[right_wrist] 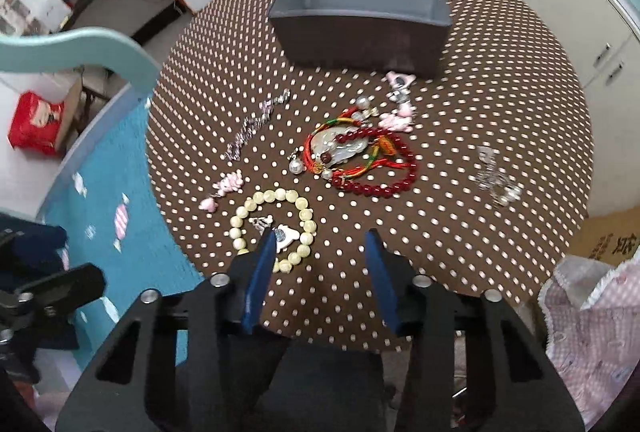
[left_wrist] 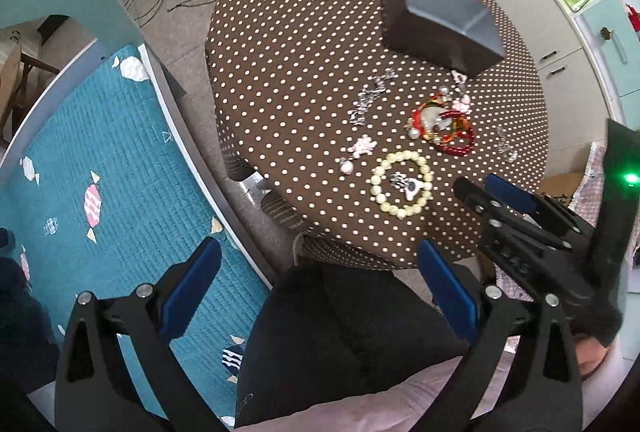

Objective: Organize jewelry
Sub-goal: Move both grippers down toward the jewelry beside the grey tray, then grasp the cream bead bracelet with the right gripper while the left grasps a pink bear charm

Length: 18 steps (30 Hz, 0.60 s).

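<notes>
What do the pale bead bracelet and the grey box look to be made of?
Pale bead bracelet: round cream-yellow beads with soft highlights, likely glossy plastic or imitation pearl; stone can't be excluded.
Grey box: smooth, matte walls with rounded inside corners, probably moulded plastic.

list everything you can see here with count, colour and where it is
table: 1, brown with white dots, round, centre
box: 1, grey, open, far side of table
pearl bracelet: 1, cream, near edge, rings a small white charm
red bracelet: 1, dark red beads, mid table, tangled with red-green cords and a pale pendant
silver chain: 1, left of the red pile
pink charms: several, left of pearl bracelet and near the box
clear piece: 1, silvery, right side
mat: 1, teal, floor left of table
left gripper: black with blue pads, open, off the table
right gripper: same, open, over near edge
</notes>
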{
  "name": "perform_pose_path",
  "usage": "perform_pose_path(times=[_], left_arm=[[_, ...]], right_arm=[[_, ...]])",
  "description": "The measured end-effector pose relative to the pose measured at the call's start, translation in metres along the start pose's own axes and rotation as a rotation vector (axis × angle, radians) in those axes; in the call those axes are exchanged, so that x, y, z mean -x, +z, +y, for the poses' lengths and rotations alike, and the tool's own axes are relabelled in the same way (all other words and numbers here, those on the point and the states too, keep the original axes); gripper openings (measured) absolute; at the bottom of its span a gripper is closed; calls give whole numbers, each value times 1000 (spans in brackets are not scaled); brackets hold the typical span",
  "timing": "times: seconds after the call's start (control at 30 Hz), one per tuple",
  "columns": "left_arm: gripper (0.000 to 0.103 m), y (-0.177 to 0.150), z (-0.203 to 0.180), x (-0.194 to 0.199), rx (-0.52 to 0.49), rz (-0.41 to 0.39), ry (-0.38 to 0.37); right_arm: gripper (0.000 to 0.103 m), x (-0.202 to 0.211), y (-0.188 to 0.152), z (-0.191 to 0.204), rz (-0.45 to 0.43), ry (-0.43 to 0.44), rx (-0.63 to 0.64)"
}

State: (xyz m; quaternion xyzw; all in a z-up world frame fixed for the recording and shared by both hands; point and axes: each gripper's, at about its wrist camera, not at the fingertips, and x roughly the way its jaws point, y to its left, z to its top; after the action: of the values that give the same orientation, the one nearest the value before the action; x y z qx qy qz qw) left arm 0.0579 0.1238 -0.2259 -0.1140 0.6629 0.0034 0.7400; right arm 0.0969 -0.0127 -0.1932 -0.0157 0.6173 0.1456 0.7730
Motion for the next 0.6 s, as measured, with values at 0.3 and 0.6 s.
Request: perform_pose_path(times=[0.3, 0.6], left_arm=[[98, 9, 10, -24, -15, 66, 24], [98, 17, 12, -34, -22, 91, 14]], right_arm=[[33, -35, 7, 1, 55, -45, 13], [9, -34, 1, 1, 39, -117, 64]])
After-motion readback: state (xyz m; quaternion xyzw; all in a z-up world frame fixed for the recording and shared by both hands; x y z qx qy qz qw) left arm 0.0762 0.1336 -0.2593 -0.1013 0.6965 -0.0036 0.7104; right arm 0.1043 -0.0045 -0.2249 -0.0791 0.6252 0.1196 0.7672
